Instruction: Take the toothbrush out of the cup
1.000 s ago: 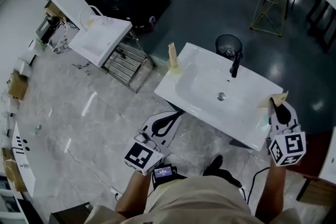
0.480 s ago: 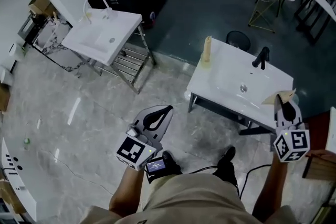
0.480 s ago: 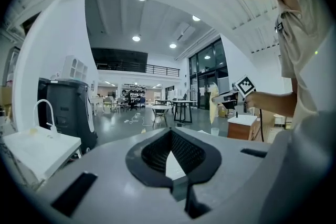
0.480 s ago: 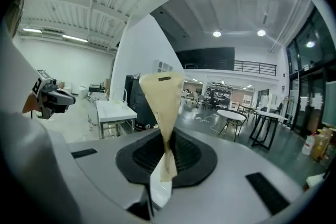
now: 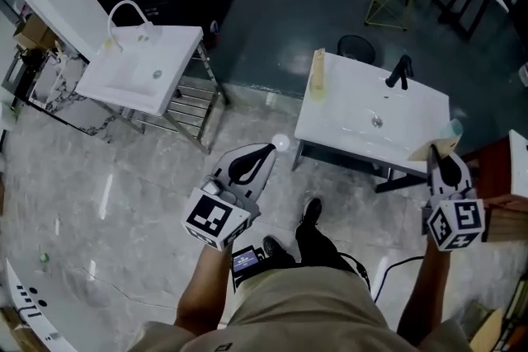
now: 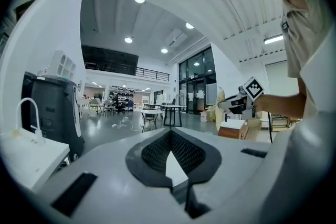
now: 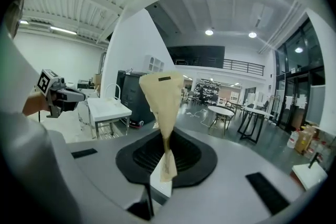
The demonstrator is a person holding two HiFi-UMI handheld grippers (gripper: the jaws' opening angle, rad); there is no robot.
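Tan paper packet [image 7: 160,94], flat, flaring upward: clamped at its narrow base in right gripper [image 7: 167,162]. Left gripper [image 6: 169,157]: ribbed black jaws together, nothing between. Tall tan cylinder [image 5: 318,72]: upright on corner of glossy white rectangular basin [image 5: 338,99], well apart from both grippers; toothbrush not discernible.

What we take for the toothbrush [image 7: 161,99], though we cannot be sure, is a tan, paper-wrapped piece pinched in the right gripper [image 7: 167,161]. It stands upright, narrow at the jaws and flaring upward, with a small dark mark near its top. The tall beige cup [image 5: 318,72] stands upright at the white washbasin's [image 5: 334,121] left edge, well apart from it.
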